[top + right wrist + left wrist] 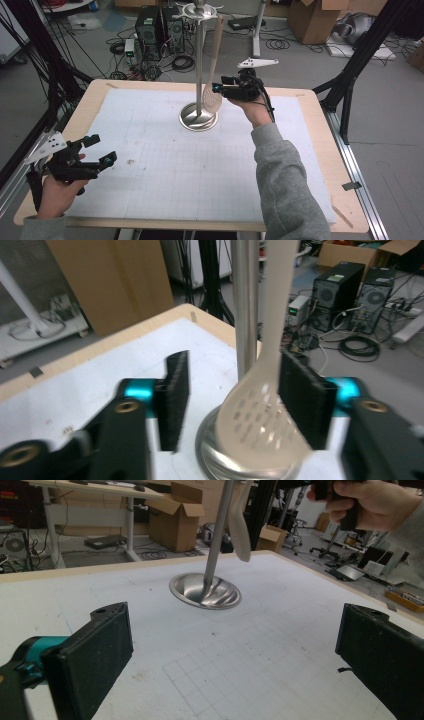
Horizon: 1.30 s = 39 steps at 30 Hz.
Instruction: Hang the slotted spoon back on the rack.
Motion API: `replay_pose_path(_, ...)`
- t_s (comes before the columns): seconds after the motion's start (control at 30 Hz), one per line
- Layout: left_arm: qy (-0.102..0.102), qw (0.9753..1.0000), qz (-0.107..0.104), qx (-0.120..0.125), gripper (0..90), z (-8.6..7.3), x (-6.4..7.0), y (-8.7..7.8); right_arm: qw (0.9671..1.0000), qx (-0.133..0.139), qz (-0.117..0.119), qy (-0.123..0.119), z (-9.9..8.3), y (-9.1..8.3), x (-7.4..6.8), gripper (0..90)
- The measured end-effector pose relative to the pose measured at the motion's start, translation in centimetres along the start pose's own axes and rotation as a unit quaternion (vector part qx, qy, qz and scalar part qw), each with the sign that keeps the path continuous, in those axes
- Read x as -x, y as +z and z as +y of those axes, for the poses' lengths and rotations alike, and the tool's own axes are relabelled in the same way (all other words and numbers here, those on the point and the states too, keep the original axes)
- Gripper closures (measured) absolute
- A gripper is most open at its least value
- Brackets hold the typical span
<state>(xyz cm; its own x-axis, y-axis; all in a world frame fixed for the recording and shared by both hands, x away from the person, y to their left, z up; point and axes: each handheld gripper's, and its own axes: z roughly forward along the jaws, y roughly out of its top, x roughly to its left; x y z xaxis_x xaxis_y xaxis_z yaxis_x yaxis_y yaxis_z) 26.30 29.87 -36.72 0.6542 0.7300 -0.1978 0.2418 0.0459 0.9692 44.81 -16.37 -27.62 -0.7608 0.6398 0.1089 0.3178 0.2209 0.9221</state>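
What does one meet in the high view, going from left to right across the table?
Left tongs → steel stand → hanging slotted spoon → right tongs, open beside the spoon → grey sleeve.

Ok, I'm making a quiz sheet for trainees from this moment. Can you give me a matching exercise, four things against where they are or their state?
Things:
1. slotted spoon
2. stand base
3. left gripper
4. right gripper

Places or states:
a. open, at the spoon's head
b. hanging from the rack on the pole
c. open, over the mat's near left corner
d. resting on the white mat

Pairs: 1-b, 2-d, 3-c, 4-a
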Motion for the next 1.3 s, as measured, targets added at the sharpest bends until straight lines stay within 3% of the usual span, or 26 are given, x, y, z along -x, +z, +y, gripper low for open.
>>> replay_pose_path(0.1,0.0,1.0,0.001,0.004,2.2,0.2,-0.1,-0.1,1.0,-0.005,0.003,-0.003,0.1,-0.2,-0.3,35.9)
replay_pose_path(0.23,-0.002,0.9998,0.002,0.017,2.2,0.7,-0.3,-0.2,0.9999,-0.001,0.006,-0.008,-0.1,-0.6,-1.5,15.8)
replay_pose_path(0.4,0.0,0.9998,0.002,0.02,2.2,0.9,-0.4,0.1,0.9998,0.003,0.014,-0.016,-0.9,-1.3,-2.0,10.4)
replay_pose_path(0.6,-0.002,0.9999,0.001,0.017,2.2,0.7,-0.5,0.6,0.9995,0.012,0.025,-0.017,-1.9,-2.4,-2.2,10.3)
replay_pose_path(0.77,-0.002,1.0,0.0,0.01,2.2,0.4,-0.3,0.9,0.9996,0.001,0.024,-0.012,-2.5,-2.7,-2.3,10.4)
replay_pose_path(1.0,0.004,1.0,0.003,0.009,2.3,0.3,-0.1,0.9,0.9989,-0.002,0.026,-0.038,-4.0,-3.8,-3.3,10.3)
replay_pose_path(1.3,0.009,0.9999,0.002,0.011,2.2,0.3,0.1,1.1,0.999,0.014,0.018,-0.038,-6.1,-6.3,-3.5,10.4)
